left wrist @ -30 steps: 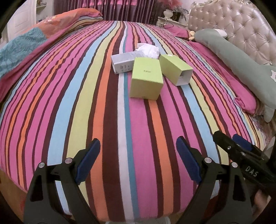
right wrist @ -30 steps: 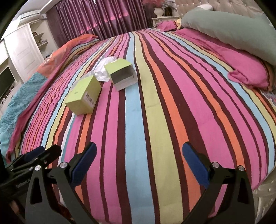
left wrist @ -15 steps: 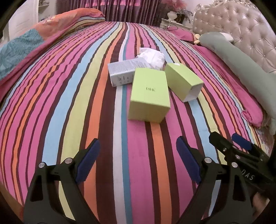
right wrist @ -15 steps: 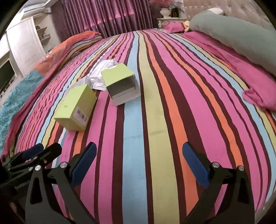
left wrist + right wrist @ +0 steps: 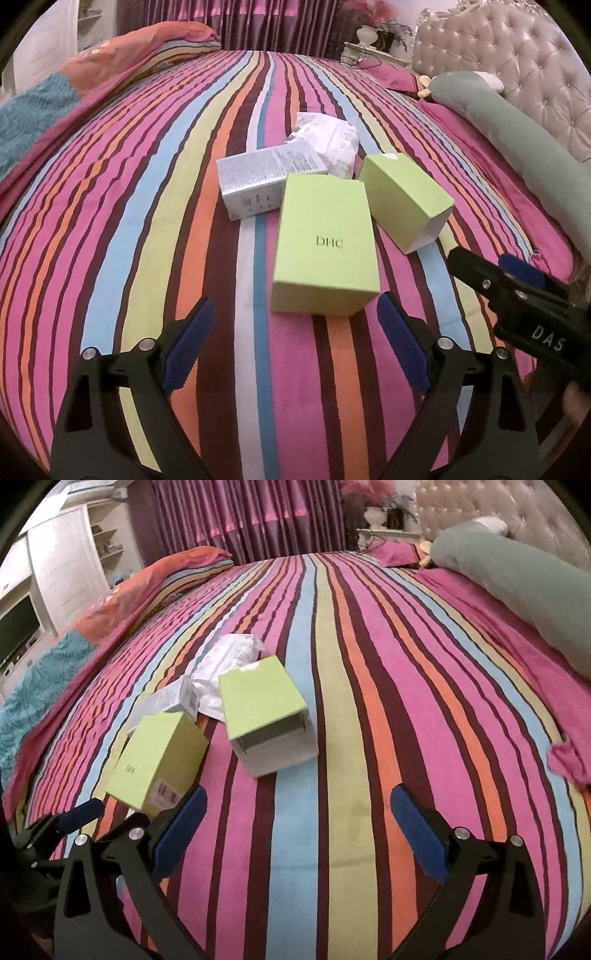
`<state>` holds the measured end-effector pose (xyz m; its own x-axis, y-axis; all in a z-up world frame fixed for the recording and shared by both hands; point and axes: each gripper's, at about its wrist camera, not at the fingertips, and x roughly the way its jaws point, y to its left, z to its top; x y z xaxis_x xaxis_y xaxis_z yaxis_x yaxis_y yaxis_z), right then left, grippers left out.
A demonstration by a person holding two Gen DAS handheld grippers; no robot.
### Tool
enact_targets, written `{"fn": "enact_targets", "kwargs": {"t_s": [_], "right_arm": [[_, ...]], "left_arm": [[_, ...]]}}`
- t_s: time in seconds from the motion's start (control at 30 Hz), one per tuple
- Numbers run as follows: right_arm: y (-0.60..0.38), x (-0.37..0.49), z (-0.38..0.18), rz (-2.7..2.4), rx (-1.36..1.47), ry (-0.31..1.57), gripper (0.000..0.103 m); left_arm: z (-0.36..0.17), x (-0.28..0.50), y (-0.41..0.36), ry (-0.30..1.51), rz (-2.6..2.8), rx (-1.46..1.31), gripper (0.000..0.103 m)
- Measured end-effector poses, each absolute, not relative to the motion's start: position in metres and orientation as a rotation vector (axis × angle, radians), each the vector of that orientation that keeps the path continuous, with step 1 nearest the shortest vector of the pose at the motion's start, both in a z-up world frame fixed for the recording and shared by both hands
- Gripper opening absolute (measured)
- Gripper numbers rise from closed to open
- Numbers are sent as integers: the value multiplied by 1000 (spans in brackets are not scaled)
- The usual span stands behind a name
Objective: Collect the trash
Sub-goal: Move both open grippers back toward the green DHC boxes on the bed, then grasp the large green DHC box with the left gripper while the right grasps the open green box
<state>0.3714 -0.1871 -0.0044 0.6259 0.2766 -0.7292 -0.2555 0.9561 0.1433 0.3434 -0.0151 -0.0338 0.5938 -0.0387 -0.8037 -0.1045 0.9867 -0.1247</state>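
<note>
Trash lies in a cluster on the striped bed. A green DHC box (image 5: 327, 243) (image 5: 159, 753) lies nearest. A second green box (image 5: 404, 199) (image 5: 264, 710) lies on its side with its open end toward me. A grey printed box (image 5: 266, 181) (image 5: 162, 701) and a crumpled white wrapper (image 5: 328, 138) (image 5: 225, 664) lie behind them. My left gripper (image 5: 293, 343) is open and empty, just short of the DHC box. My right gripper (image 5: 295, 830) is open and empty, in front of the open-ended box. The right gripper also shows in the left wrist view (image 5: 517, 291).
The striped bedspread (image 5: 147, 221) covers the bed. A grey-green bolster (image 5: 517, 147) and pink pillow (image 5: 517, 635) lie along the right by the tufted headboard (image 5: 517, 55). A folded orange and teal quilt (image 5: 74, 638) lies at the left. White cabinets (image 5: 62, 565) stand beyond.
Both grippers have moved forward toward the trash cluster; the boxes look larger and nearer. Both stay open and empty.
</note>
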Motion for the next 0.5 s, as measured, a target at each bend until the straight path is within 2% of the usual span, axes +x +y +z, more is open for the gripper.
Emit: {"fn": "enact_targets", "kwargs": {"t_s": [0.5], "right_arm": [[-152,421,-6,311,-89,848,95]], "left_arm": [[-44,378,-24,942,28,-167,87]]}}
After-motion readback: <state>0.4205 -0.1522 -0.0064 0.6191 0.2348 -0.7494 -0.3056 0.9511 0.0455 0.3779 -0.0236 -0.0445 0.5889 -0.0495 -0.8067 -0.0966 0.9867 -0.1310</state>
